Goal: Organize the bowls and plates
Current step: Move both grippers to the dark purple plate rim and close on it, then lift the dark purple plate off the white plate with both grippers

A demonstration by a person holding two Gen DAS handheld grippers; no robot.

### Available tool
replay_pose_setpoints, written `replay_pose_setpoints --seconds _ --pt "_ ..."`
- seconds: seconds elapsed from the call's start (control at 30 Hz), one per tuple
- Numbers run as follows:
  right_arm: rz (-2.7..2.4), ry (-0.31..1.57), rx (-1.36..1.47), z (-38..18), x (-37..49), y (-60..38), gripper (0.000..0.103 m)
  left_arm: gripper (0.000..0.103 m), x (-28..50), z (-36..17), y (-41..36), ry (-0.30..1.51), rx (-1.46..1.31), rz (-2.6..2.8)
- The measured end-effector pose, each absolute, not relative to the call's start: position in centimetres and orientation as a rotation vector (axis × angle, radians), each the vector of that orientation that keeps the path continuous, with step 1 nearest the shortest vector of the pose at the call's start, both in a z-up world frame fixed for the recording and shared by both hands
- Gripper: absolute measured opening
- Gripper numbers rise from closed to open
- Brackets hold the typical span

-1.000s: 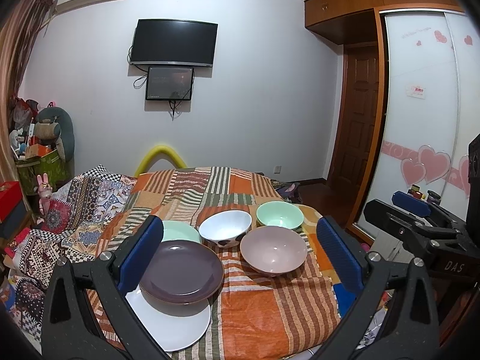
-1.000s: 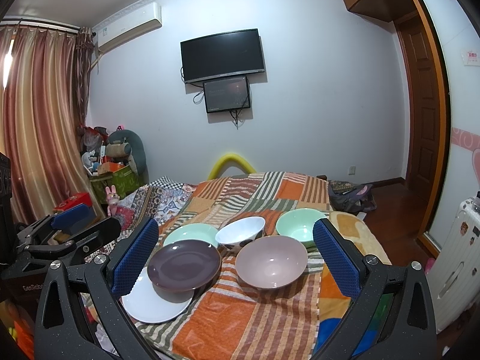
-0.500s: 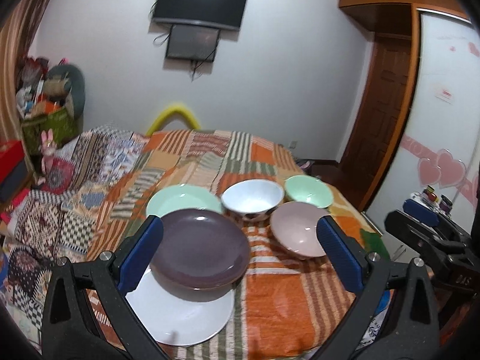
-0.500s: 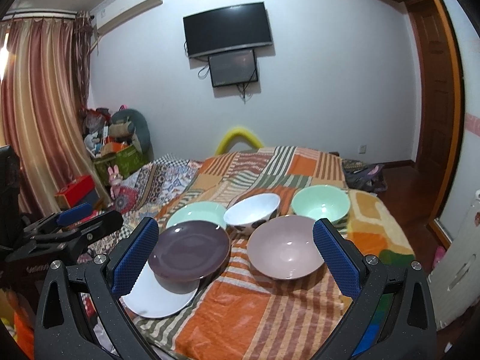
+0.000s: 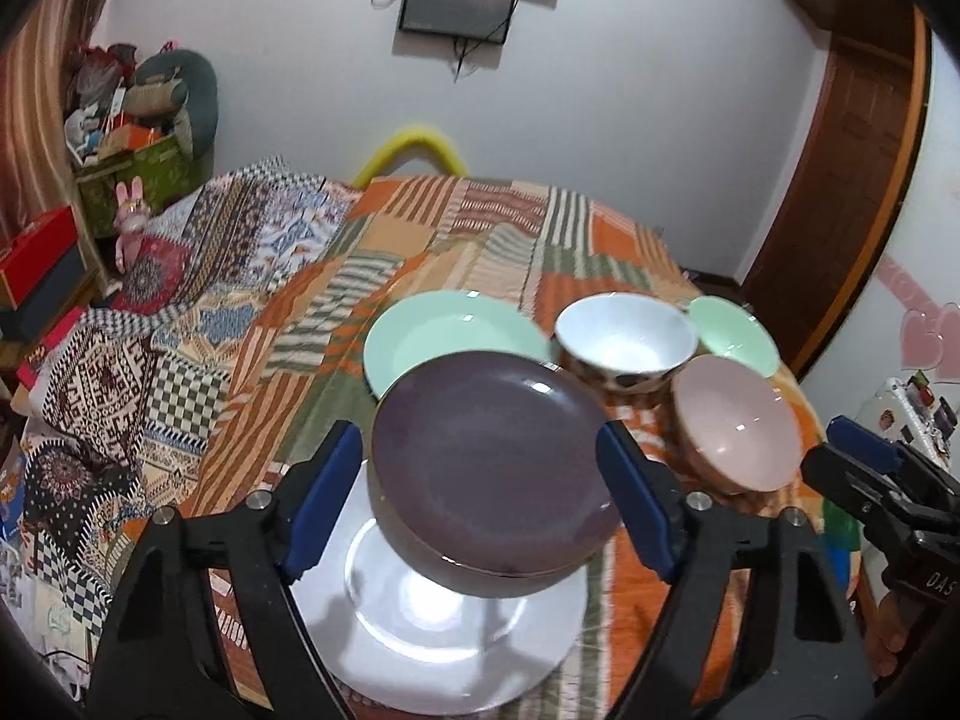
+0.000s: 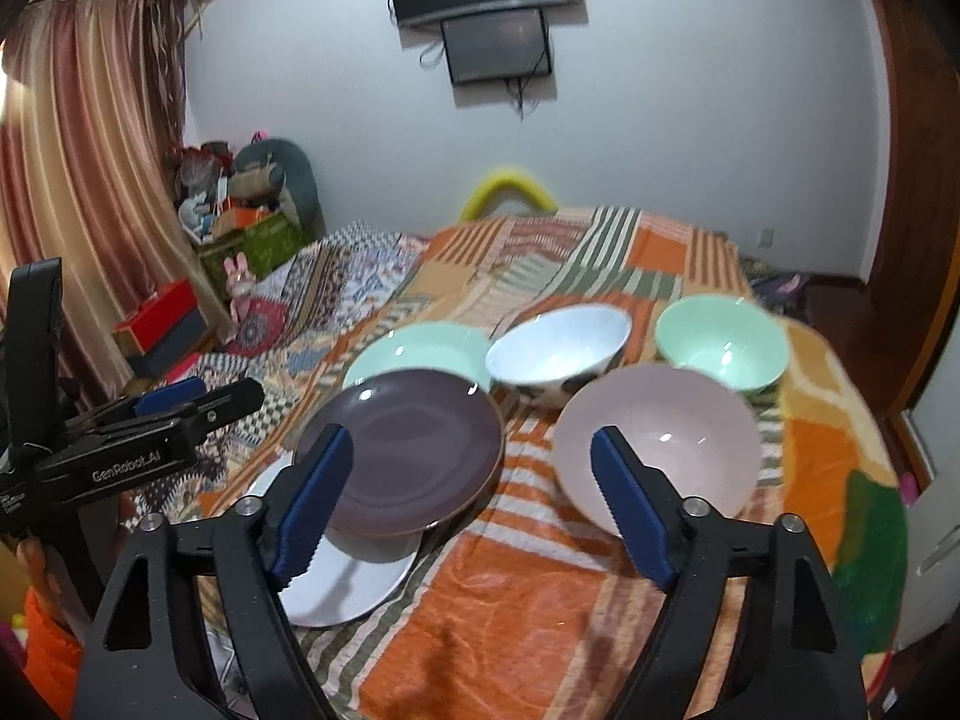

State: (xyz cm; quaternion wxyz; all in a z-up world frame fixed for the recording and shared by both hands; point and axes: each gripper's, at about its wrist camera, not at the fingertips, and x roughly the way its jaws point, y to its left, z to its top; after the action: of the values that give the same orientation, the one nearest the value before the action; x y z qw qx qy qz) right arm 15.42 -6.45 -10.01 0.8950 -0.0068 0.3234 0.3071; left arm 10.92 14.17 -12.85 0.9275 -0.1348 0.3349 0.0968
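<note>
On the patchwork bed cover, a purple plate (image 5: 492, 468) rests partly on a white plate (image 5: 462, 630). Behind them lie a green plate (image 5: 444, 336), a white bowl (image 5: 624, 342), a green bowl (image 5: 735, 330) and a pink bowl (image 5: 738, 432). My left gripper (image 5: 478, 433) hovers just short of the purple plate. Its jaws are closing, and the plate shows between them untouched. My right gripper (image 6: 471, 435) points at the gap between the purple plate (image 6: 402, 450) and the pink bowl (image 6: 660, 438). Its jaws are closing too, on nothing.
The bed cover (image 6: 510, 630) carries all the dishes, and its near edge lies below my grippers. Left of the bed stand boxes, toys (image 6: 240, 282) and a curtain. A wooden door (image 5: 840, 180) and a white case are on the right. A screen hangs on the far wall.
Both grippers have moved forward and down toward the dishes, which now look larger. Both pairs of jaws have narrowed in the last half second. No dish has moved.
</note>
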Motion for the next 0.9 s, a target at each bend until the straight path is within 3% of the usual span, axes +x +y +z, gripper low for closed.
replay_pose_setpoints --seconds 0.23,0.47,0.67,0.9 --pt "0.67 0.828 -0.011 -13.6 17.6 -4.7 0.054 0.076 13.2 -16.6 16.1 0.799 -0.303 0.21" --pt "0.669 0.919 -0.042 -15.7 19.2 -2.9 0.038 0.053 14.8 -19.3 18.6 0.865 -0.342 0.214" --pt "0.657 0.959 -0.042 -16.9 20.7 -2.1 0.03 0.039 15.9 -20.0 20.0 0.861 -0.319 0.236" --pt "0.648 0.988 -0.045 -18.0 21.7 -1.2 0.027 0.033 17.4 -21.2 20.9 0.879 -0.328 0.227"
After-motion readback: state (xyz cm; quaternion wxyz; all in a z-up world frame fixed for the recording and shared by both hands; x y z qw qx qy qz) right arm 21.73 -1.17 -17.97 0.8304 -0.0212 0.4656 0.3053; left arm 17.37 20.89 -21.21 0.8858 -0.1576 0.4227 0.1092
